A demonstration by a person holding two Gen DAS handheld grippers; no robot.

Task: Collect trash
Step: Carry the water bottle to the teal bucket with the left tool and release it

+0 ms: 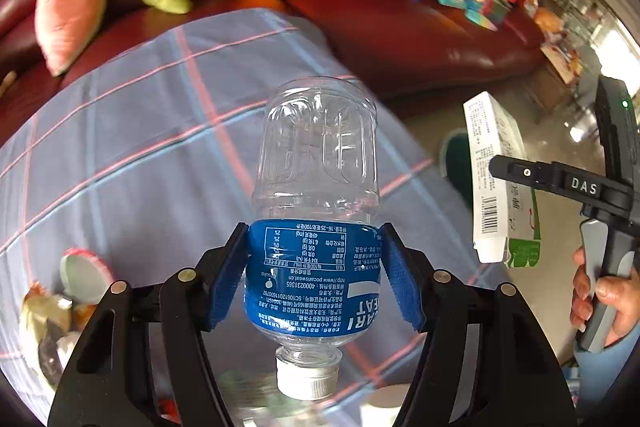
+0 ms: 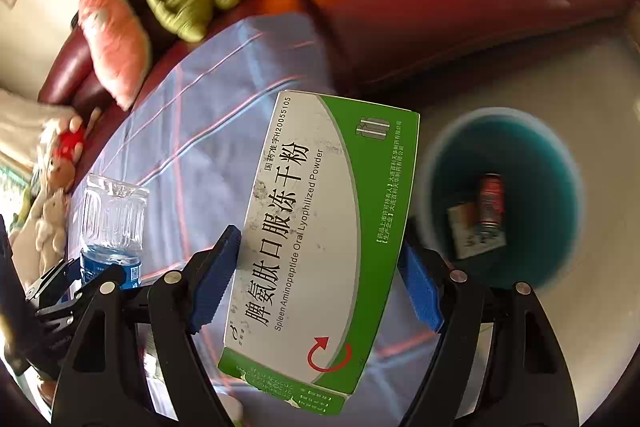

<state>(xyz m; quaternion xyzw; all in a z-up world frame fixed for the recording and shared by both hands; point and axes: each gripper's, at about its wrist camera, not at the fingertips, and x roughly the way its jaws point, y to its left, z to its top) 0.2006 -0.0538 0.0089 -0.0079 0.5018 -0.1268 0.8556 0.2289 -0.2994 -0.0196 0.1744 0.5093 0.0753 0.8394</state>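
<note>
Plastic bottle (image 1: 316, 195), one; carton (image 2: 320, 239), one

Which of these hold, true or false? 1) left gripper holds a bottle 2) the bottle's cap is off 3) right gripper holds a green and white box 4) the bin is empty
1) True: the left gripper is clamped on the clear bottle at its blue label.
2) False: a white cap is on.
3) True: the right gripper grips the medicine box.
4) False: the teal bin already holds a can and a small carton.
</note>
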